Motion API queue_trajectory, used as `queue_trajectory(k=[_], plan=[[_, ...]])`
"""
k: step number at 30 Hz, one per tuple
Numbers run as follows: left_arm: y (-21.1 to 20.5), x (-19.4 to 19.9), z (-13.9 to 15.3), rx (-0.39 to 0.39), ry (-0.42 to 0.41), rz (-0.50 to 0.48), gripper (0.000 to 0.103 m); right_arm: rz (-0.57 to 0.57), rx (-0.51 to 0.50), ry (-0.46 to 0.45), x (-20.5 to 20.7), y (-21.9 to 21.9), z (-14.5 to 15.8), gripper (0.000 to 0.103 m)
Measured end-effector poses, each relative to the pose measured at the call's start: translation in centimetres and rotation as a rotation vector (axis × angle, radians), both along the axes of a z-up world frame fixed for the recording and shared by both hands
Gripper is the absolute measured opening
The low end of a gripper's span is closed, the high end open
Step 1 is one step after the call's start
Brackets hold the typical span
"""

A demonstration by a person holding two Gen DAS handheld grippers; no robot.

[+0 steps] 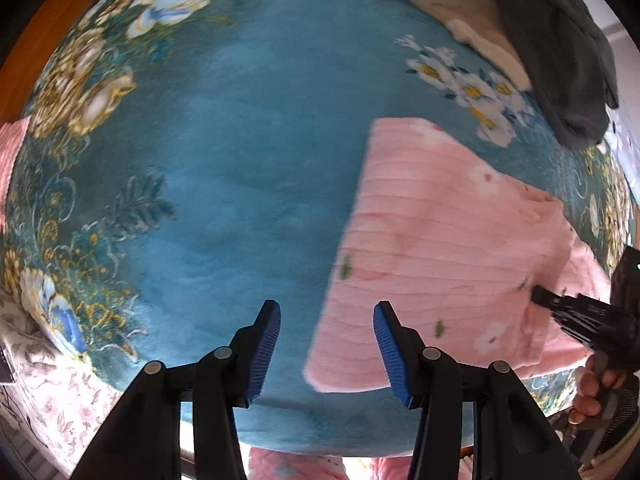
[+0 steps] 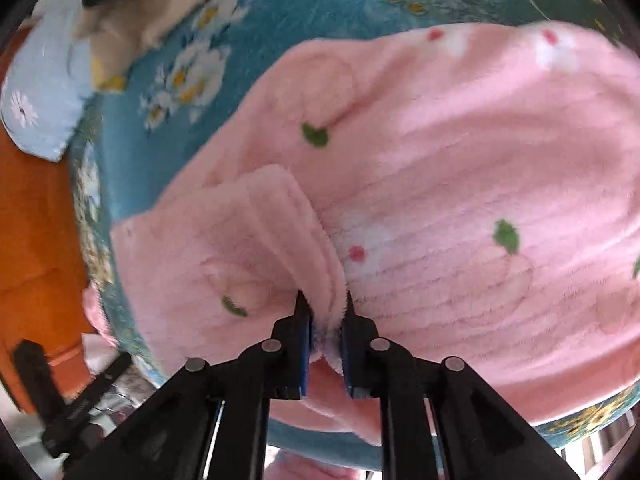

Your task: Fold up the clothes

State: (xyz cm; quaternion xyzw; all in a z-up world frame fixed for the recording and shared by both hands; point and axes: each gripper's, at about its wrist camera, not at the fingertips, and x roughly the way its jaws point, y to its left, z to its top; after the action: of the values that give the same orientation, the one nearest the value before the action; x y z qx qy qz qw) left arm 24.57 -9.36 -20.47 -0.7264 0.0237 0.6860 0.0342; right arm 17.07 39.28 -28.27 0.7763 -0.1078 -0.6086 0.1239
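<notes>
A pink fleece garment point(image 1: 436, 248) with small flowers and green leaves lies on a blue floral blanket point(image 1: 240, 160). In the right wrist view the garment point(image 2: 460, 184) fills most of the frame. My right gripper point(image 2: 325, 320) is shut on a folded edge of it near the front of the blanket, and it also shows at the right edge of the left wrist view point(image 1: 538, 294). My left gripper point(image 1: 326, 340) is open and empty, held above the bare blanket just left of the garment's left edge.
A grey garment point(image 1: 560, 52) and a cream cloth point(image 1: 460, 8) lie at the back right of the blanket. A light blue floral cloth point(image 2: 44, 100) lies at the blanket's edge. Orange wood floor point(image 2: 36, 240) runs beside the bed. More pink fabric point(image 1: 12, 148) shows at the left edge.
</notes>
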Motion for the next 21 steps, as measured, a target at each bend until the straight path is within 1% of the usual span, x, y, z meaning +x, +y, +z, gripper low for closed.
queue_trajectory(k=[2,4,6,7,8,9,10,12,13,16,17,18,19,20,21], plan=[[1.5,-0.5,-1.1,-0.037,0.002,-0.046,0.053,0.009,-0.007,0.015,0.0,0.1,0.8,0.017],[2.6,-0.9,-2.8,-0.087,-0.022,-0.082,0.053,0.006,-0.043,0.05,-0.1,1.3,2.7,0.023],[3.2,-1.4,-4.5,-0.164,-0.057,-0.078,0.053,-0.001,-0.051,0.107,0.0,4.1,5.0,0.027],[3.4,-1.5,-4.7,-0.182,-0.06,-0.063,0.053,-0.01,-0.049,0.138,0.1,5.7,6.2,0.03],[3.5,-1.6,-4.3,-0.178,-0.049,-0.036,0.053,-0.035,-0.047,0.165,0.1,7.7,7.2,0.033],[3.7,-1.7,-3.7,-0.171,-0.035,-0.007,0.053,-0.08,-0.043,0.192,-0.1,10.4,8.3,0.037],[3.8,-1.8,-2.8,-0.156,-0.016,0.014,0.053,-0.15,-0.033,0.22,-0.1,13.9,9.4,0.041],[4.2,-1.8,-0.7,-0.131,0.024,0.045,0.053,-0.283,-0.016,0.253,0.5,19.6,10.7,0.044],[4.4,-1.8,0.5,-0.123,0.046,0.053,0.053,-0.369,-0.009,0.265,1.2,22.6,11.0,0.044],[5.1,-1.7,3.9,-0.124,0.105,0.077,0.053,-0.636,0.0,0.27,3.2,32.0,10.8,0.046],[5.3,-1.5,4.8,-0.125,0.119,0.089,0.053,-0.682,-0.002,0.265,3.6,33.8,10.3,0.048],[5.4,-1.3,5.7,-0.126,0.131,0.102,0.053,-0.724,-0.005,0.258,3.9,35.6,9.8,0.058],[5.5,-1.1,6.6,-0.126,0.144,0.115,0.053,-0.767,-0.007,0.252,4.3,37.3,9.2,0.06],[5.6,-0.8,7.5,-0.127,0.157,0.127,0.053,-0.809,-0.009,0.245,4.6,39.1,8.7,0.061],[5.8,-0.4,8.0,-0.13,0.16,0.138,0.053,-0.813,-0.041,0.228,4.4,40.0,7.9,0.061]])
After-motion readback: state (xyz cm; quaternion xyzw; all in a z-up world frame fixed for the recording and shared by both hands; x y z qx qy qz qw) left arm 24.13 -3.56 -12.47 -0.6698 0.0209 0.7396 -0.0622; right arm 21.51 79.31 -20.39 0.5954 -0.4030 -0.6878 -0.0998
